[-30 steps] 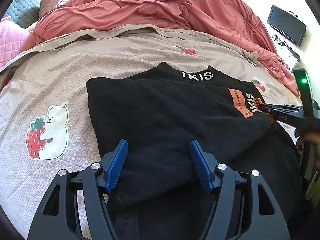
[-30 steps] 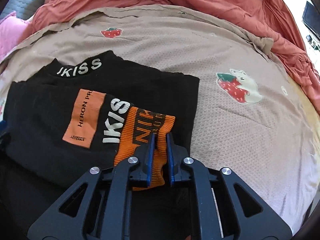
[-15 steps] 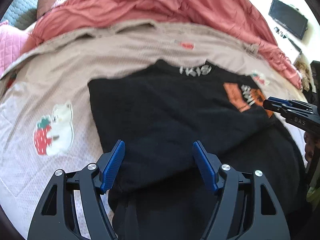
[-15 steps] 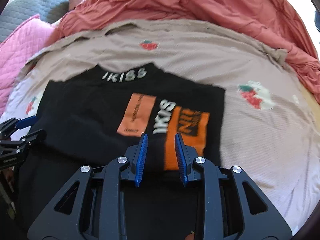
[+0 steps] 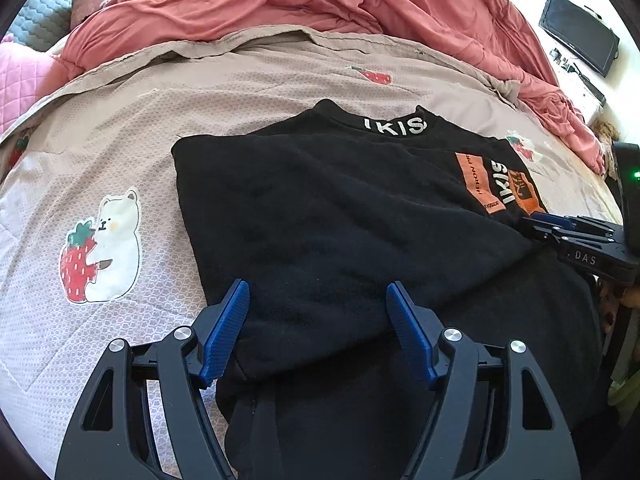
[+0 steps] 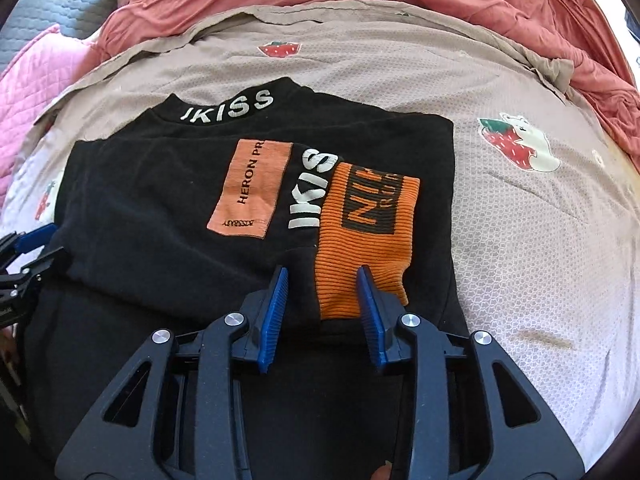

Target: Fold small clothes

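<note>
Black sweater (image 6: 160,200) on bed (image 6: 520,240), sleeves folded in; right gripper (image 6: 322,304) fingers opening over orange cuff (image 6: 364,240), left gripper (image 5: 316,328) fingers spread, gripping nothing; next fold wants both bottom corners lifted evenly.

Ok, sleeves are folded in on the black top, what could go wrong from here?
1. The orange ribbed cuff lies between the opening right tongs; pulling back could snag it and undo the fold.
2. The open left tongs straddle the black sweatshirt's folded edge, which might drag on the beige strawberry-print bedsheet.
</note>
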`<state>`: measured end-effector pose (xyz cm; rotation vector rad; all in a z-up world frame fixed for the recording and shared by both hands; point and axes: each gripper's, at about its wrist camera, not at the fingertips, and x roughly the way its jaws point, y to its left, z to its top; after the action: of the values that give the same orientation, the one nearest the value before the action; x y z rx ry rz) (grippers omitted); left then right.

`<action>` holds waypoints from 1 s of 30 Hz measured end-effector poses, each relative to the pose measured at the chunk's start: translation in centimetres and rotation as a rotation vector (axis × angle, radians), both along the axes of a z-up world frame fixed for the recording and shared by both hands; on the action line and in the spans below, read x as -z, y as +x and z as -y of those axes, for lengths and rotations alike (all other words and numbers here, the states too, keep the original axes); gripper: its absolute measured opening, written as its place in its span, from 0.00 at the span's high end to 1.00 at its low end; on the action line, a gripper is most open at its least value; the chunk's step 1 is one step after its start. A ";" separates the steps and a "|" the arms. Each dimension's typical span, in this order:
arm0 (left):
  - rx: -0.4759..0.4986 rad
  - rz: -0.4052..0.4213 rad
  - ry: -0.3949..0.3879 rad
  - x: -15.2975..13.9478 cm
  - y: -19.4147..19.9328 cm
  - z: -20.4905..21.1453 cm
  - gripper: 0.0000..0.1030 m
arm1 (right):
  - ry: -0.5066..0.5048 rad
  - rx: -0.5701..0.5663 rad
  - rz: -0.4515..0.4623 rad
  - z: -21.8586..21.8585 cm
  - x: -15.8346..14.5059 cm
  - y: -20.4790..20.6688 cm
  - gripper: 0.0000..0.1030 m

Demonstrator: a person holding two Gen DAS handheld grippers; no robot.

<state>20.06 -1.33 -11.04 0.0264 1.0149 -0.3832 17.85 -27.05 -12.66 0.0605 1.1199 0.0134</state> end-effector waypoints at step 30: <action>-0.063 0.090 -0.014 -5.2 -1.5 -2.2 0.04 | 0.050 0.066 0.147 1.2 -5.1 -3.5 0.10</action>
<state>18.52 0.87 -5.88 -0.0005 0.9215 -0.3287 14.39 -28.27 -7.52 0.1389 0.9704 -0.0135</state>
